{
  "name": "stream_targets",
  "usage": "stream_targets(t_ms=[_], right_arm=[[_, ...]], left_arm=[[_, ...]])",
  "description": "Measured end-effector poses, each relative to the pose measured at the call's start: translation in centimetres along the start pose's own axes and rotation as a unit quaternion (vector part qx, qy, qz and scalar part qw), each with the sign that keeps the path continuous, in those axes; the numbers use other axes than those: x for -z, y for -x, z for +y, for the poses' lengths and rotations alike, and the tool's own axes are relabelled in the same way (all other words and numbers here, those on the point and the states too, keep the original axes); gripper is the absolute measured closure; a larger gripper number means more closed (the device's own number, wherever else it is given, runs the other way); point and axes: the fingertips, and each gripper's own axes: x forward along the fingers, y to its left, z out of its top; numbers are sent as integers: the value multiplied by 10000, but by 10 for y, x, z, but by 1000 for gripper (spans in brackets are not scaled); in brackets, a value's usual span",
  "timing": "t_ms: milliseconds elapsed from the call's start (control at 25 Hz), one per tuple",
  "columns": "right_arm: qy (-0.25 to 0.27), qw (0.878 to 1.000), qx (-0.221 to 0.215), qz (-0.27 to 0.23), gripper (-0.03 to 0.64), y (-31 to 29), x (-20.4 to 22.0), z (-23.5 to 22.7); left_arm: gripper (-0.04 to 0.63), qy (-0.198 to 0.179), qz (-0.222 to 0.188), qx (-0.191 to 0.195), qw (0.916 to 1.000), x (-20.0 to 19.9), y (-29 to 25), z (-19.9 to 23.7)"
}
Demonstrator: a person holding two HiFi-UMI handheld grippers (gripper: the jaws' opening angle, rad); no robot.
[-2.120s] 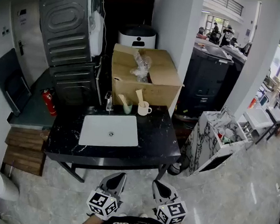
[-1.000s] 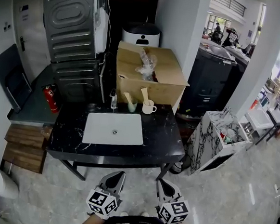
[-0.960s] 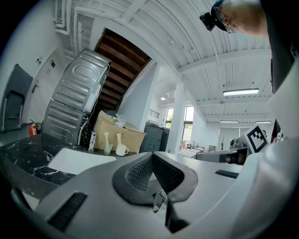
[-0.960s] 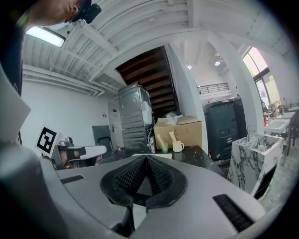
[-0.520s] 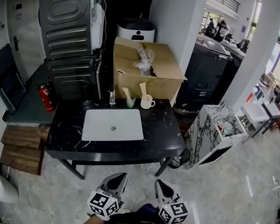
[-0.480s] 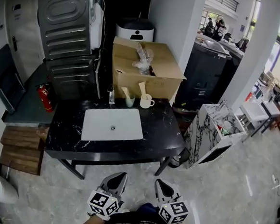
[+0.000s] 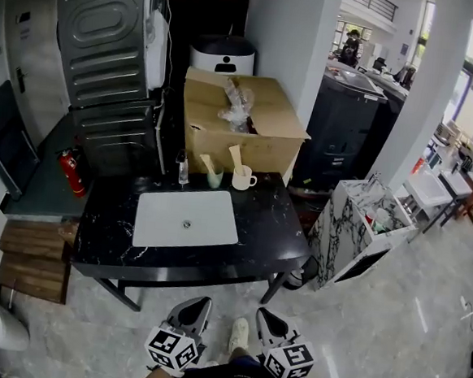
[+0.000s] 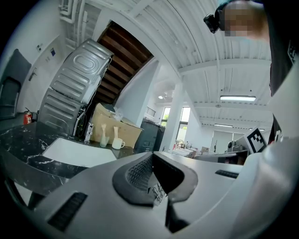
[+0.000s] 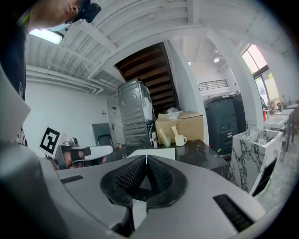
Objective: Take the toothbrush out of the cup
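Near surface (image 7: 266,227) back edge: toothbrush (image 7: 235,156) in white cup (image 7: 240,179) | left gripper (image 7: 201,303), right gripper (image 7: 263,313): fingers clenched, empty

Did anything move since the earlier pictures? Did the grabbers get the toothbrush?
Little. A shoe has stepped forward between the grippers. The left gripper and right gripper stay shut, empty, short of the counter. The toothbrush still stands in the white cup.
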Motion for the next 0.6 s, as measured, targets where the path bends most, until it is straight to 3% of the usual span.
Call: stream_targets(t_ms=[240,600], right_arm=[[68,9997,-245,-58,578,-36,-10,-11],[-82,9985,-517,-169,578,-118,-52,-79]], left_arm=[[580,11,89,-136,9999,0,-27,18],[580,48,159,-138,9998,-23,-123,54]])
